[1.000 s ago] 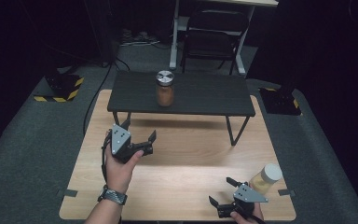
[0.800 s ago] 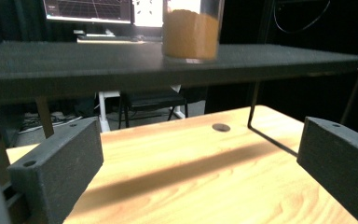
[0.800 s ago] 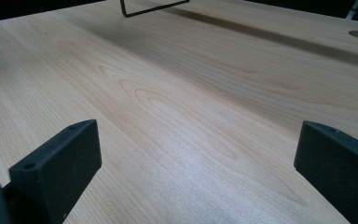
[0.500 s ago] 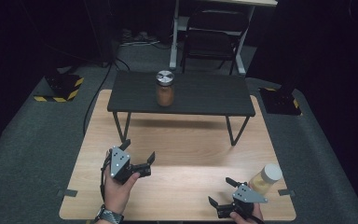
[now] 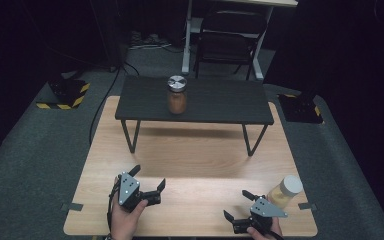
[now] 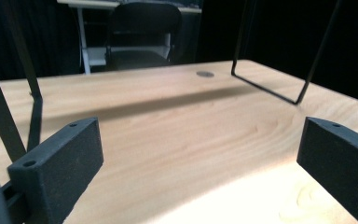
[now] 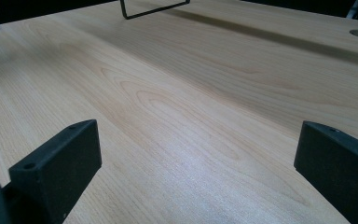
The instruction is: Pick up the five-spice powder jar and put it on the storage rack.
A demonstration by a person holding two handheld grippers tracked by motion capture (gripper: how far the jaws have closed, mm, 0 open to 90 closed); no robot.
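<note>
While both grippers, left gripper (image 5: 149,178) and right gripper (image 5: 236,205), gape wide on the pale wooden tabletop (image 5: 195,155), a white-lidded yellowish jar (image 5: 285,191) stands just right of the right one; a brown jar (image 5: 177,94) sits far off on the black metal-legged shelf (image 5: 220,102).

I see a pale wood-grain desk (image 5: 195,160) with a smooth sheen, matt black fingers (image 6: 58,158), and a glass jar (image 5: 177,95) with a metal lid.

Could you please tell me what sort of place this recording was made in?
Probably a lab or studio for recording manipulation, not a home: black curtains all round, a light wooden table on grey carpet, hazard-striped stand bases on the floor, and a folding chair by a desk behind.
</note>
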